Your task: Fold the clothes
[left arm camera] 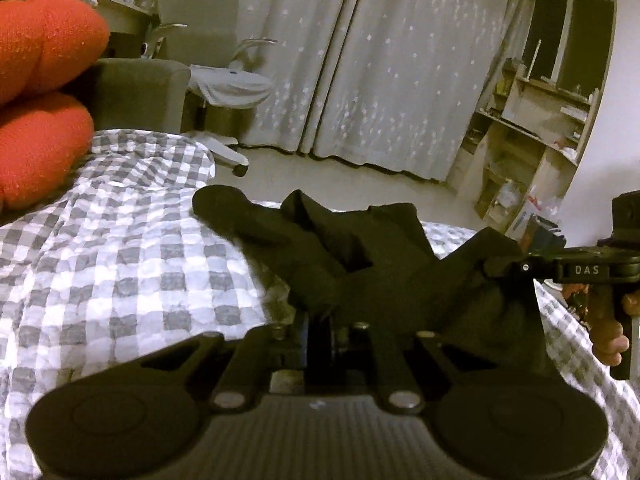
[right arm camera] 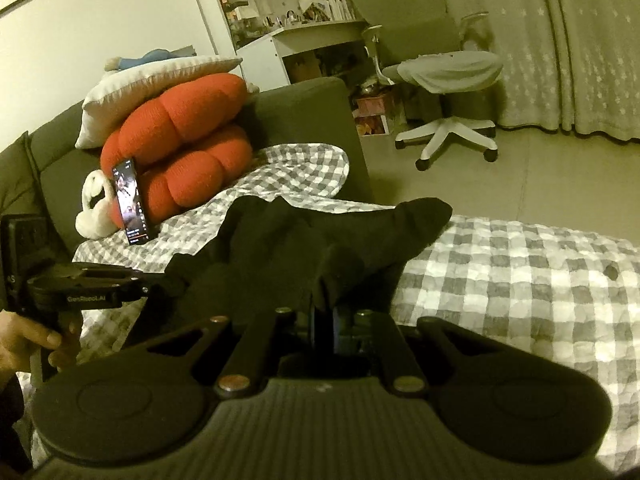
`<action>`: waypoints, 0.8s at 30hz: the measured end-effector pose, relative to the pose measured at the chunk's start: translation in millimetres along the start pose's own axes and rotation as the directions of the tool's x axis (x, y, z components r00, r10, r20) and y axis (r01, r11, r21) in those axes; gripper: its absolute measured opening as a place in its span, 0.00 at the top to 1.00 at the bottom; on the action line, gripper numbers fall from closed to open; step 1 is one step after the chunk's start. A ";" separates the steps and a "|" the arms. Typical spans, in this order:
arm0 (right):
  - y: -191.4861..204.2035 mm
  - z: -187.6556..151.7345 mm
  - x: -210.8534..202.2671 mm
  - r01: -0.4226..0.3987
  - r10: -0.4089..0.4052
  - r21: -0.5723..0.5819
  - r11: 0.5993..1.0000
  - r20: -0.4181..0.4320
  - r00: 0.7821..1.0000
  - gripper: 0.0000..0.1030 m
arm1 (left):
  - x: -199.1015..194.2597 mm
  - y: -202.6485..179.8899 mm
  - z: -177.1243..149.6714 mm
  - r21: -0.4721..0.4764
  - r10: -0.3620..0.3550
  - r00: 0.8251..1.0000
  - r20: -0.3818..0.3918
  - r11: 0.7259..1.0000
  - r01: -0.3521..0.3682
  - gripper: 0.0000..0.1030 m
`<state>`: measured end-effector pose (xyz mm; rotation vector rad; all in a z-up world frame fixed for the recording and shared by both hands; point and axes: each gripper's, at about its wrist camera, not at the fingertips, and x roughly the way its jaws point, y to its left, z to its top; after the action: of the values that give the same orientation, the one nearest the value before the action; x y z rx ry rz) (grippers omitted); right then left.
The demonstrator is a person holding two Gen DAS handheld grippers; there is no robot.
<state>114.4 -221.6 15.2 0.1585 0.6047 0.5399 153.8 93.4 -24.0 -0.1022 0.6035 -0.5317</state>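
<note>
A black garment lies bunched on the grey-and-white checked blanket, lifted between the two grippers. In the left wrist view my left gripper has its jaws nearly together, with black cloth draped over and pinched at the tips. At the right edge my right gripper holds the garment's other end. In the right wrist view my right gripper is shut on a fold of the black garment. My left gripper grips the cloth at the left, with a hand on its handle.
Two red cushions and a white pillow are stacked against the sofa's arm. A lit phone leans on the cushions beside a white plush toy. An office chair, curtains and shelves stand beyond the checked blanket.
</note>
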 end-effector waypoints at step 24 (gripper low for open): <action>-13.0 36.4 -30.0 -0.274 0.255 0.050 0.960 0.237 0.937 0.91 | -23.1 38.0 46.9 -0.053 -0.391 0.879 0.273 0.906 0.419 0.93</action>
<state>120.4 -248.0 56.0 0.3797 0.3816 0.7468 181.3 135.0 17.2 -0.4047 0.3543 -0.8785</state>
